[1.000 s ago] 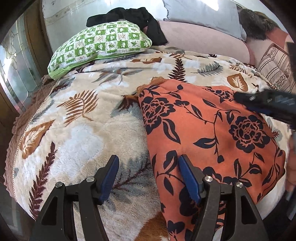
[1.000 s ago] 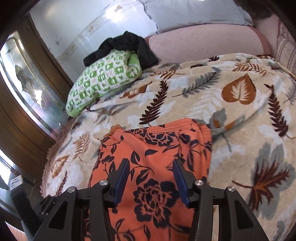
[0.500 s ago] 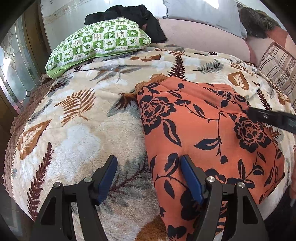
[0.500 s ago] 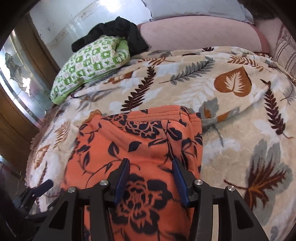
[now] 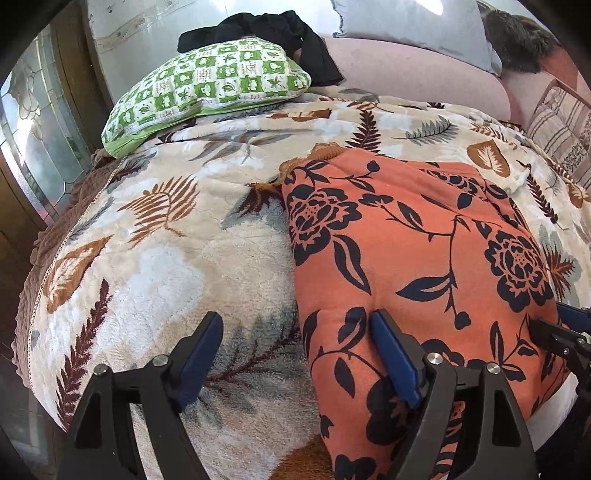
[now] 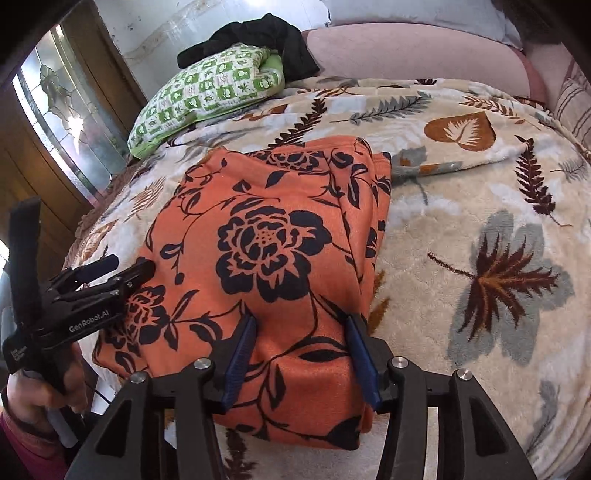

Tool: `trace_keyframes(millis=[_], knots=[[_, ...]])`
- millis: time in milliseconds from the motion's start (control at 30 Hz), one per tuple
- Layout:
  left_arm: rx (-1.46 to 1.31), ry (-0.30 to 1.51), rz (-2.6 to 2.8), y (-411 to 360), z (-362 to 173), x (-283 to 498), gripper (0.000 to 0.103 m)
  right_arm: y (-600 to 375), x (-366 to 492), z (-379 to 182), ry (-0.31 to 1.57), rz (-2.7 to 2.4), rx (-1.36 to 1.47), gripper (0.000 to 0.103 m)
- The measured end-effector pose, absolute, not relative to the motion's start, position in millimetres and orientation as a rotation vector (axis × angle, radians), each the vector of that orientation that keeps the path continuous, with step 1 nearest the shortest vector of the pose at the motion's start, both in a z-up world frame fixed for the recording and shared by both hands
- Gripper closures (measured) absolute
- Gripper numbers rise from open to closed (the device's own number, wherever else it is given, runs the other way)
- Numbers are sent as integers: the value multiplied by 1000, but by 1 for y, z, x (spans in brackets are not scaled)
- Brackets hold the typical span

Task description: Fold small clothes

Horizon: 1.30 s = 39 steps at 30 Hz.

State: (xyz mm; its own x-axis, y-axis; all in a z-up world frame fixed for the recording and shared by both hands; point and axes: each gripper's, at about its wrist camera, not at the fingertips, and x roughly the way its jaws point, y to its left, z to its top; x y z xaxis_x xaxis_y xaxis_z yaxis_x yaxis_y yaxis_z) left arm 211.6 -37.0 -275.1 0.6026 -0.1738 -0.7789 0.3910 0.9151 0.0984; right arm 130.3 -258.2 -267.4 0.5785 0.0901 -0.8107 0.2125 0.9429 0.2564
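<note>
— Claws first: our left gripper (image 5: pixel 295 354) stands wide open, with one finger over the leaf-print blanket (image 5: pixel 155 266) and the other finger resting on the left border of the orange floral garment (image 5: pixel 406 258). It holds nothing.

— And our right gripper (image 6: pixel 301 354)? We see it open also, less wide, with both blue fingers down on the near end of the garment (image 6: pixel 266 236). The cloth lies between the fingers, but they do not pinch it.

— Where does the garment lie now?

— Flat on the blanket, near the front edge of the bed, well apart from the green checked pillow (image 5: pixel 207 88) and the black cloth (image 5: pixel 273 29) behind it.

— How far are we, do you think?

— On the right side we see layers stacked along the border, so we judge that one fold, at least, is made. The piece looks like a long rectangle, quite smooth.

— What is left, then?

— Probably one more fold, the near end toward the far end, to make it compact. We cannot tell what kind of garment it is, so the count of folds is only our guess.

— Both claws must close on the near corners first; this is not yet done.
</note>
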Motion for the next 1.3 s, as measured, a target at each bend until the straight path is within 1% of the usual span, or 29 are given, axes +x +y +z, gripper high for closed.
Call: trace_keyframes(millis=[200,400,567,633,767,800,867,1000,1067,1133,1300], knots=[[202,906,-300,-31,-268,207,19,-267,124,-251,989,-79,413,48],[197,873,-232,-27,-237,181,19,-271,97,-207,916,-95,384,48],[176,775,-184,-21,-186,154,19,-267,74,-168,829,-120,333,47],[158,730,-180,-17,-162,141,19,-265,66,-155,795,-131,319,44],[158,649,-152,-12,-116,115,19,-259,49,-129,734,-142,288,43],[163,634,-148,-12,-108,110,19,-257,47,-123,722,-145,279,42],[178,616,-136,-11,-91,98,18,-252,38,-111,694,-143,276,35],[241,621,-94,-14,-71,77,18,-248,20,-94,649,-143,301,26],[270,578,-80,-14,-61,64,18,-246,12,-87,627,-144,310,19],[244,557,-106,-10,-50,54,18,-244,10,-82,618,-143,298,19],[181,574,-138,2,-28,46,18,-235,7,-68,612,-129,276,19]])
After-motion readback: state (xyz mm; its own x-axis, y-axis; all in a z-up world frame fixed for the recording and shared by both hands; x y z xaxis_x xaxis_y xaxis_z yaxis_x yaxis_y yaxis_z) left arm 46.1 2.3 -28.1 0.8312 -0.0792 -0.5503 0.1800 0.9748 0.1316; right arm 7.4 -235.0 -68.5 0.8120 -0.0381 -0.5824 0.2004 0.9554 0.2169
